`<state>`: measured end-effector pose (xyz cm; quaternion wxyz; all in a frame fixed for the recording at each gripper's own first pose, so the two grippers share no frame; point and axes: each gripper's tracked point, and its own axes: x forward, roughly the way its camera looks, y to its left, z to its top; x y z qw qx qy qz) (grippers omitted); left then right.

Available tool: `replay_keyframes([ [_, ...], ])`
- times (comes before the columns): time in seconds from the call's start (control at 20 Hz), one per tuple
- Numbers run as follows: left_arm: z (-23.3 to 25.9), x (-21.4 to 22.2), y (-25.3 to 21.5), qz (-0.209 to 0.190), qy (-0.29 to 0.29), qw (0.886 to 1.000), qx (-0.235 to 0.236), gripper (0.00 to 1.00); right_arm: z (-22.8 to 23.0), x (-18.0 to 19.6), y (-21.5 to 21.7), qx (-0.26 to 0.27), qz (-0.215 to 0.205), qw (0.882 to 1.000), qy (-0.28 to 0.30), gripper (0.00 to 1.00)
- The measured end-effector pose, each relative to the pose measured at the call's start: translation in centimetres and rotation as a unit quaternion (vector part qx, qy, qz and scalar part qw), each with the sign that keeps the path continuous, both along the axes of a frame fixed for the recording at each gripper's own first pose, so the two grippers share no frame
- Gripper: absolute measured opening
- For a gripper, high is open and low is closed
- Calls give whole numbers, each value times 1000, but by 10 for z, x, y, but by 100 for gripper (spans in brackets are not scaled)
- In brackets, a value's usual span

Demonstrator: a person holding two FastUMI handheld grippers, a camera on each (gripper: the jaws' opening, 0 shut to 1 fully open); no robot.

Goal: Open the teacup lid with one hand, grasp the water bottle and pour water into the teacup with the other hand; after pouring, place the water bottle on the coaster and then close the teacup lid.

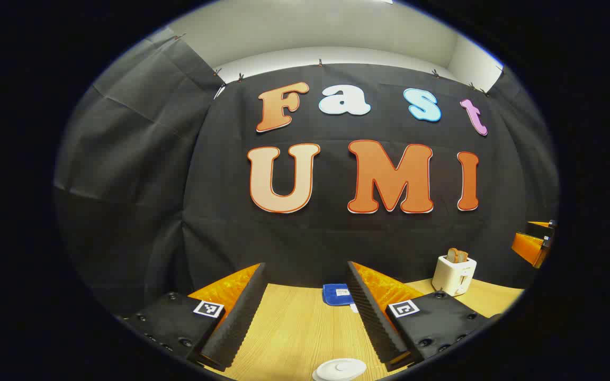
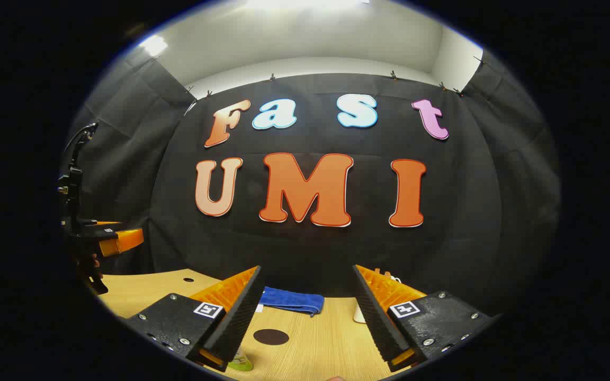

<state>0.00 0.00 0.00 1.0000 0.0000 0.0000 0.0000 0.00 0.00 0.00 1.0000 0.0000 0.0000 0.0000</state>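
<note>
In the left gripper view my left gripper (image 1: 307,275) is open above the wooden table (image 1: 294,328), with nothing between its fingers. The white teacup lid (image 1: 341,369) shows at the bottom edge, just below and in front of the gripper. In the right gripper view my right gripper (image 2: 307,278) is open too and holds nothing. A dark round coaster (image 2: 271,336) lies on the table (image 2: 326,344) between its fingers. The green top of the water bottle (image 2: 240,363) peeks out under its left finger. The left gripper (image 2: 111,238) also shows far left in this view.
A white toaster (image 1: 454,274) with toast stands at the right of the table. A folded blue cloth (image 1: 337,294) lies near the back wall; it appears as the blue cloth (image 2: 290,300) in the right gripper view. A white object (image 2: 359,316) hides behind the right finger.
</note>
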Motion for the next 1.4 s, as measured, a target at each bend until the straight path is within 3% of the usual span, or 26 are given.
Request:
replay_keyframes([
  [0.85, -4, -3, -6, -9, 4, 1000, 12, 96, -1, -4, 3, 3, 9, 1000, -4, 98],
  [1.4, -34, -8, -23, -42, 21, 999, 13, 97, -24, -13, 16, 12, 40, 999, 4, 99],
])
